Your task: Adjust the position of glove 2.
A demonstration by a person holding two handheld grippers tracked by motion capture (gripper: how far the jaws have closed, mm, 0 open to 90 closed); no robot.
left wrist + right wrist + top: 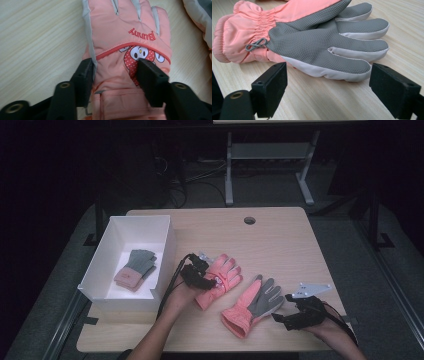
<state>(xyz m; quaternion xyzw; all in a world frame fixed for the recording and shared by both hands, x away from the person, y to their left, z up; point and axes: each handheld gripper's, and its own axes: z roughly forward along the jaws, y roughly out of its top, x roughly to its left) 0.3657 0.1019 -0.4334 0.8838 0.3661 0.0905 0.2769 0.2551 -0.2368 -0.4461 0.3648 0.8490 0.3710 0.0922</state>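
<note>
High view: the left claw [212,281] sits over the wrist end of a pink glove [220,279] lying back-up at the middle of the bench [280,235]. The second pink glove [252,307] lies palm-up at about four o'clock from it, with the right claw [281,318] just beside its fingers. The white box [112,237], at nine o'clock, holds one grey and pink knitted glove [136,269].

Left gripper view: the jaws straddle the pink glove [125,47], one at its grey edge, one over the printed patch, spread and not squeezing. Closing here may pinch only the top layer, so the slick fabric could slide out on the lift.

Right gripper view: the jaws stand wide open before the palm-up glove [312,40], touching nothing; a low approach could push it along the bench.
</note>
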